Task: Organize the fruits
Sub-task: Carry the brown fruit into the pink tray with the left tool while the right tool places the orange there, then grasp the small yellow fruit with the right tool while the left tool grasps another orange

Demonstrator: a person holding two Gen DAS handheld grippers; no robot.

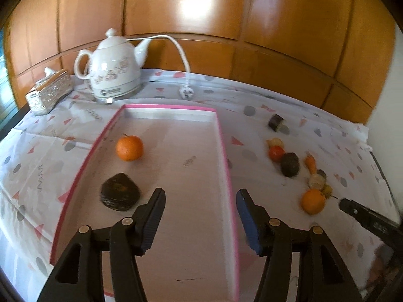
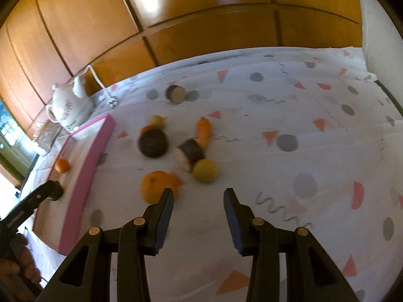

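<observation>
Right gripper point(image 2: 199, 202): closest to my lens, jaws apart with nothing between the pads, hanging over the tablecloth point(image 2: 314, 166).
Large orange point(image 2: 157, 185): just ahead of my left-hand pad, on the cloth beside the pink-rimmed tray point(image 2: 87, 181); I judge it firm, fairly heavy and prone to rolling, so I'd clamp across its widest middle.
Yellow fruit point(image 2: 204, 170): near it, smooth and small; likely slippery.
Left gripper point(image 1: 200, 203): jaws apart, empty, over the tray floor.
Tray contents: small orange point(image 1: 129, 148) and a dark ridged fruit point(image 1: 120, 191), lying apart.
Remaining pile: blurred, several pieces touching.
</observation>
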